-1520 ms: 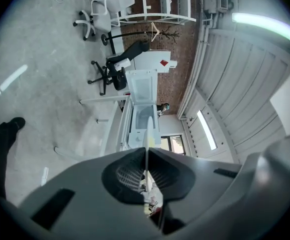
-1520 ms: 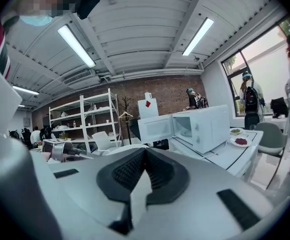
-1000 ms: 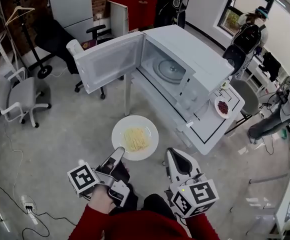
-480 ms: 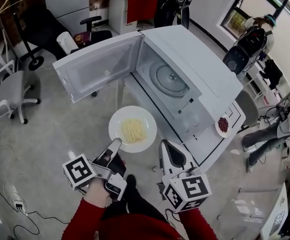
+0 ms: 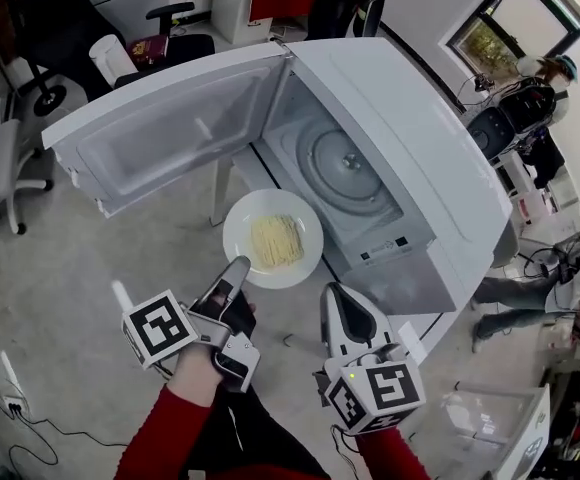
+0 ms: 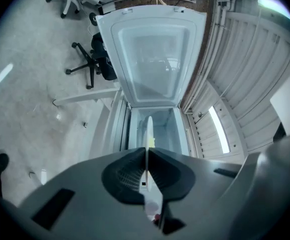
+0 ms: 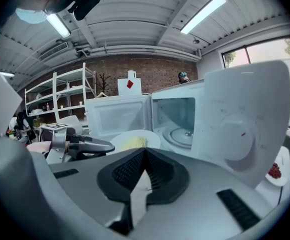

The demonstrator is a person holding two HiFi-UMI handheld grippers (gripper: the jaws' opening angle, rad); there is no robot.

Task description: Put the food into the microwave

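left tool [image 5: 238,266]: jaws pinched narrow on the near rim of the plate [image 5: 302,218]. In the left gripper view [image 6: 146,151] the plate [image 6: 148,129] runs edge-on straight between my pads.
right tool [image 5: 335,294]: jaws pressed together, nothing between them [image 7: 144,151]. It's in the air just right of the plate, not touching it.
plate: white and round, held about level in front of the microwave [image 5: 420,158] opening, over the floor [image 5: 70,268]. Only my left tool carries it.
food: pale yellow noodles [image 5: 276,239] heaped in the plate's middle. A yellow sliver [image 6: 151,143] shows past the rim in the left gripper view.
microwave: white, cavity facing me, glass turntable [image 5: 348,165] bare inside. The plate's far edge is near the cavity's lower lip but outside it.
door [image 5: 170,133]: swung fully open to the left, inner face toward me, well apart from the plate.
right gripper view: plate [image 7: 150,135] and noodles [image 7: 131,143] sit just beyond my jaw tips, my left tool [image 7: 110,146] on the plate from the left, and the open cavity and turntable [image 7: 182,133] are behind.
second plate [image 7: 284,156]: at the far right edge of the right gripper view, beside the microwave, red bits on it. Can't tell what they are.
my arms: red sleeves [image 5: 170,438] at the bottom of the head view, both marker cubes facing up.
room: office chair [image 5: 0,158] off to the left.
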